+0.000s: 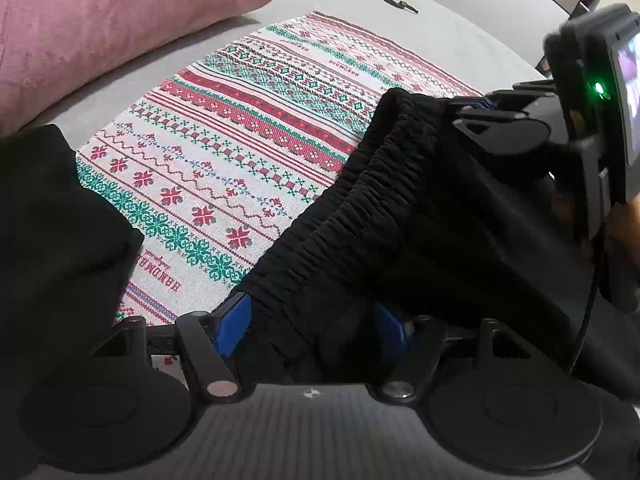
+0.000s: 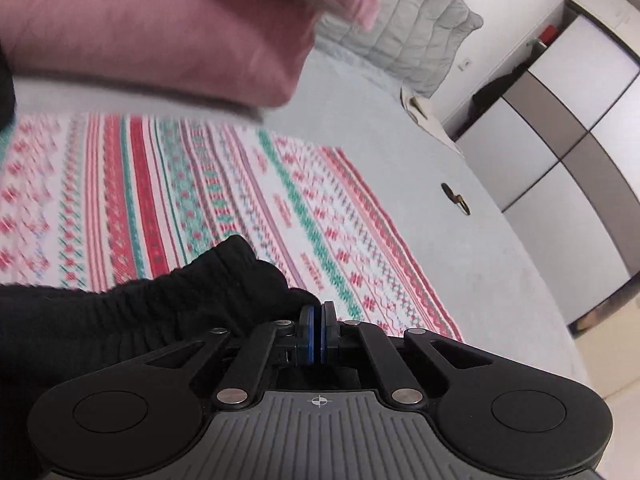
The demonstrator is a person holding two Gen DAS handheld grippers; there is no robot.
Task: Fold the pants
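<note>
1. A pink pillow (image 1: 120, 28) lies on the grey bed (image 1: 460, 28), just beyond the far left edge of the patterned cloth (image 1: 240, 140), which serves as landmark for every place here.
2. The patterned cloth, striped in red, green and white, is spread flat on the bed.
3. The black pants (image 1: 400, 208) are held up over the near right part of the cloth; their gathered waistband runs from the near edge of the cloth up toward its right side. More black fabric covers the cloth's near left corner.
4. The left gripper (image 1: 316, 320) hangs over the cloth's near edge with its jaws spread wide. The waistband passes between its blue pads (image 1: 236, 320); whether the pads press on the fabric cannot be told.
5. The right gripper (image 2: 318, 330) is over the cloth's near right side. In its own view the blue pads (image 2: 307, 332) are pressed together, and the bunched end of the waistband (image 2: 224, 276) sits right at the tips; the left wrist view shows the fabric hanging from it, so it appears pinched there.
6. A small dark object (image 2: 454, 196) lies on the bed, well apart from the cloth's far right edge.
7. White cupboard doors (image 2: 560, 140) stand beyond the bed, right of the cloth.
</note>
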